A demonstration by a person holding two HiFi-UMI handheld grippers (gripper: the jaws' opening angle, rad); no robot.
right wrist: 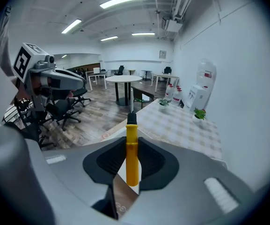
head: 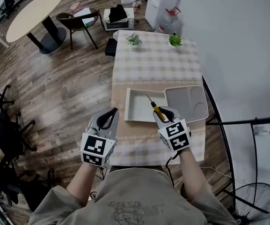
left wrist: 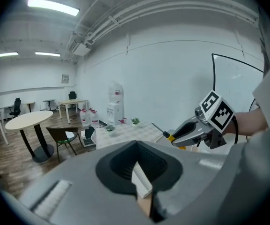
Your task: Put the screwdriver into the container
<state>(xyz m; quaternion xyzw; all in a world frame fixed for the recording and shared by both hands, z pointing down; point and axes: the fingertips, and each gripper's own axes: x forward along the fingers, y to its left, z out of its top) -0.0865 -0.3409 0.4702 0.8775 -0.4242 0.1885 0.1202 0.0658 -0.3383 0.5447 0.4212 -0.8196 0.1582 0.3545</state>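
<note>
A screwdriver [head: 156, 108] with a yellow handle and a thin metal shaft is clamped in my right gripper [head: 161, 113], which is shut on the handle. Its shaft points out over the near right part of the shallow white container [head: 135, 108] on the checked table. In the right gripper view the yellow handle [right wrist: 132, 158] stands upright between the jaws. My left gripper [head: 110, 112] hangs over the table's near left edge, left of the container, shut with nothing in it. In the left gripper view the right gripper [left wrist: 191, 130] carries the screwdriver [left wrist: 166, 135].
A white lid [head: 187, 102] lies right of the container, touching it. Two small potted plants [head: 134, 39] [head: 175, 40] stand at the table's far end. A chair [head: 78, 22] and round table [head: 34, 13] are on the wooden floor to the left; a fan [head: 261, 200] is at lower right.
</note>
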